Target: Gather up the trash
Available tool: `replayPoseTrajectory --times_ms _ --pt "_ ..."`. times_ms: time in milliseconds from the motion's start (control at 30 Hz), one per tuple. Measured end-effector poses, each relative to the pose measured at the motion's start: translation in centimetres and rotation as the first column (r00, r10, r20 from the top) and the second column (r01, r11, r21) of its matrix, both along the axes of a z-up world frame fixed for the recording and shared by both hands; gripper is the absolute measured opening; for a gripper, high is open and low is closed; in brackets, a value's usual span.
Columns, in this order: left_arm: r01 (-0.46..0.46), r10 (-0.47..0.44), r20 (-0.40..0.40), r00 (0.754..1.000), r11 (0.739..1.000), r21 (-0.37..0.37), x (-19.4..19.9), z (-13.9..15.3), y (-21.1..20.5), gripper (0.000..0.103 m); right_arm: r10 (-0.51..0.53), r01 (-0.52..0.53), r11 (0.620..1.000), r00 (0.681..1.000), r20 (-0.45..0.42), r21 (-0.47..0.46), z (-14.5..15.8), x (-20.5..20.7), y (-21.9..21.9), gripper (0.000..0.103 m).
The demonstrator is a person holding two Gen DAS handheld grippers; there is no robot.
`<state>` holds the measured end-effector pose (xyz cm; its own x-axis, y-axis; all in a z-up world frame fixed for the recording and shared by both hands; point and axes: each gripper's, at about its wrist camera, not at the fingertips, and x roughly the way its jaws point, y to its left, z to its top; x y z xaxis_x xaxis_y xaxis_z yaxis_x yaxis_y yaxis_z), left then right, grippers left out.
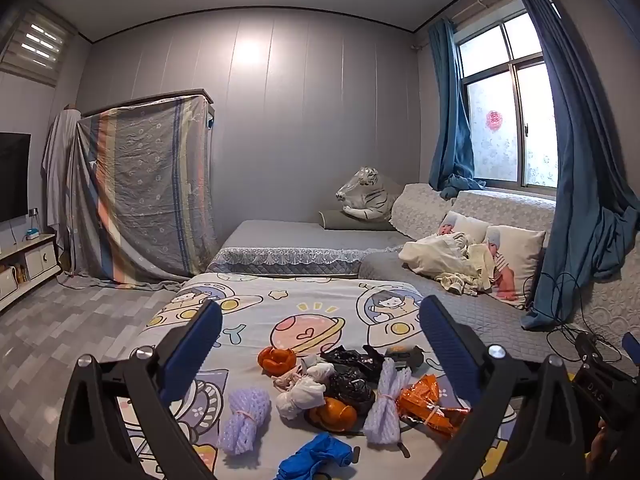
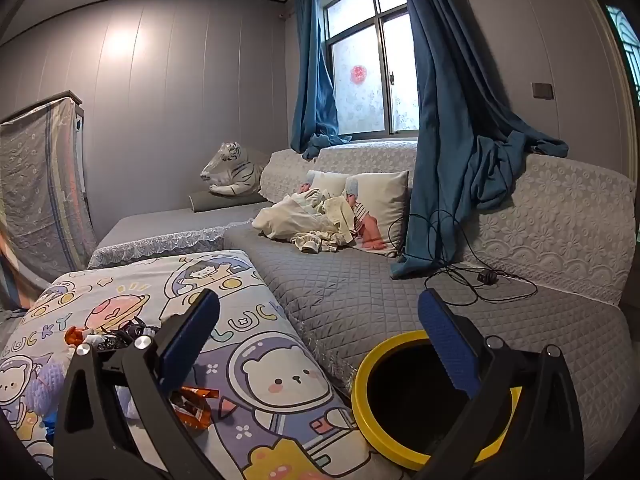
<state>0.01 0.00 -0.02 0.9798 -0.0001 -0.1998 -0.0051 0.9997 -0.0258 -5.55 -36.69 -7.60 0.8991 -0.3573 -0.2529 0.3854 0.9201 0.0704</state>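
1. Left gripper [image 1: 320, 344]: jaws spread wide, nothing between them; it hovers above the trash pile on the cartoon-print sheet [image 1: 312, 300].
2. Right gripper [image 2: 320, 336]: likewise wide open and empty, held above the bin [image 2: 362, 384], a dark opening with a yellow rim that stands just beside the sheet's edge, against the grey sofa [image 2: 360, 280].
3. Trash pile, left wrist view: two purple foam nets [image 1: 240, 420], each cinched at the waist by a band; knotted white bags [image 1: 304, 394]; black bags [image 1: 352, 380]; orange peel [image 1: 277, 357] at the far edge and more of it near the middle; an orange wrapper [image 1: 428, 402]; a blue glove [image 1: 316, 460] nearest the camera. The pieces lie touching or overlapping.
4. Handling, judged: every item looks light and soft.
   - The foam nets should compress and spring back; take one at the banded waist.
   - The film bags are probably slippery; pinch at a knot or a bunched fold.
   - The peel is curved and may crack; grip across an edge.
   - The wrapper is crinkly; close on its tied middle.
5. Risk, judged: neighbouring scraps may lift together, and the sheet itself may be pinched.
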Motion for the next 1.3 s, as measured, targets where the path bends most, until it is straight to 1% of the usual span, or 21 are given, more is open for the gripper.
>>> replayPoseTrajectory --times_ms 133,167,533,1300 --pt "0.003 -0.003 -0.007 1.000 1.000 -0.005 -0.11 -0.01 -0.11 0.095 0.001 -0.001 1.000 1.000 0.001 0.001 -0.02 -0.02 -0.04 0.095" --pt "0.001 -0.001 -0.030 1.000 1.000 -0.019 0.49 -0.03 0.26 0.095 0.001 -0.001 1.000 1.000 0.000 0.001 -0.03 -0.02 -0.05 0.095" --pt "-0.004 0.003 -0.018 1.000 1.000 -0.007 0.25 -0.30 0.11 0.095 0.001 -0.001 1.000 1.000 -0.003 -0.003 -0.12 0.07 0.05 0.095" --pt "-0.002 0.002 -0.019 1.000 1.000 -0.006 0.21 -0.21 -0.13 0.095 0.003 -0.003 1.000 1.000 -0.002 -0.006 -0.08 -0.03 -0.05 0.095"
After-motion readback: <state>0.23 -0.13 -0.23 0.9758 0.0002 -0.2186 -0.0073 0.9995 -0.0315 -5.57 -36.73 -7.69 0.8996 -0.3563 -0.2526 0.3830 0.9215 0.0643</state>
